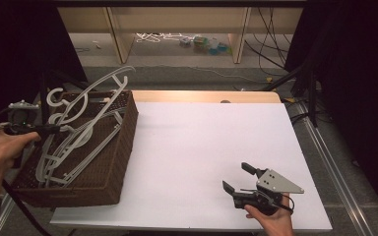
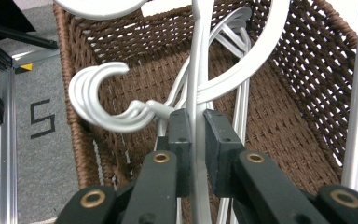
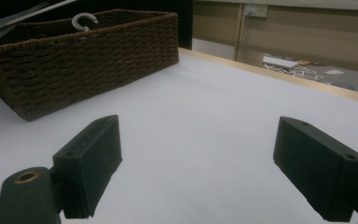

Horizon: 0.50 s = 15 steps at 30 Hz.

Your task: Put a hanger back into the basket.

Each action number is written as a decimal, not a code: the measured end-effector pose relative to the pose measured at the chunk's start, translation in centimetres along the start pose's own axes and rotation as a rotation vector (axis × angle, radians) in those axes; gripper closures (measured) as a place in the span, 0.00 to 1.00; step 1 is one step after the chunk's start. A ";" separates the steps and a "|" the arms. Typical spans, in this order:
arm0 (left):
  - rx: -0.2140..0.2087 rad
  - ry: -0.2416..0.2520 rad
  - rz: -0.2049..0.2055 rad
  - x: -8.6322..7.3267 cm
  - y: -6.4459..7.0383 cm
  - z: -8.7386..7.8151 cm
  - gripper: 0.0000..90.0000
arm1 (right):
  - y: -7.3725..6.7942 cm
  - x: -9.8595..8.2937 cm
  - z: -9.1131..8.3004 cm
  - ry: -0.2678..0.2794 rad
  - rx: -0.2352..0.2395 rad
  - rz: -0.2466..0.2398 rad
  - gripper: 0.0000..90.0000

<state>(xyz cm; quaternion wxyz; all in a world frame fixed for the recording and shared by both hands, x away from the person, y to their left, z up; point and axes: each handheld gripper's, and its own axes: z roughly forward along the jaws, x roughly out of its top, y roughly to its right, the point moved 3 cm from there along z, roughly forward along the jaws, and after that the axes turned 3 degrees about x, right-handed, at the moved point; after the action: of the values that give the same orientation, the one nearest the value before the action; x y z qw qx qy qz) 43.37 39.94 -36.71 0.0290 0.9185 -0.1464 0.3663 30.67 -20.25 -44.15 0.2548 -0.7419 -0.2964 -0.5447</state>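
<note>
One rectangular dark-brown woven wicker basket [image 1: 113, 162] is standing at the left edge of the flat white table surface [image 1: 202, 147], its long axis running from the near-left corner toward the far edge. Several thin white plastic clothes hangers [image 1: 74, 142] are lying piled inside it; an exact count cannot be told, though at least three curved hooks are stacked together in the left gripper view. One of these, the lifted white plastic hanger [image 1: 106, 83], is sticking up out of the basket, its long axis tilting from the basket's left rim up toward the far right corner of the basket, with its upper end reaching above and past the far rim.

Two hand-held grippers are working at the table. The left gripper [image 1: 44, 129] is hovering over the basket's left rim, and the left gripper view [image 2: 195, 135] is showing its two black jaws closing firmly on a slender white bar of the lifted hanger, which is running upright between the pads. The right gripper [image 1: 236, 178] is resting near the near edge of the surface, toward the near-right corner, well apart from the basket; its jaws are standing wide apart with nothing between them, pointing toward the basket.
</note>
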 end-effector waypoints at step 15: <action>0.072 -0.042 0.017 -1.4 -0.6 0.7 0.91 | 0.0 0.0 0.1 0.006 0.004 0.003 0.18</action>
<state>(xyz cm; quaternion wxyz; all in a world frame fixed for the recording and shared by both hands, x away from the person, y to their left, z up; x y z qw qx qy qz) 43.05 40.73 -38.13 -0.0104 0.9251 -0.1417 0.3523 30.69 -20.17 -44.14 0.2580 -0.7402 -0.2957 -0.5460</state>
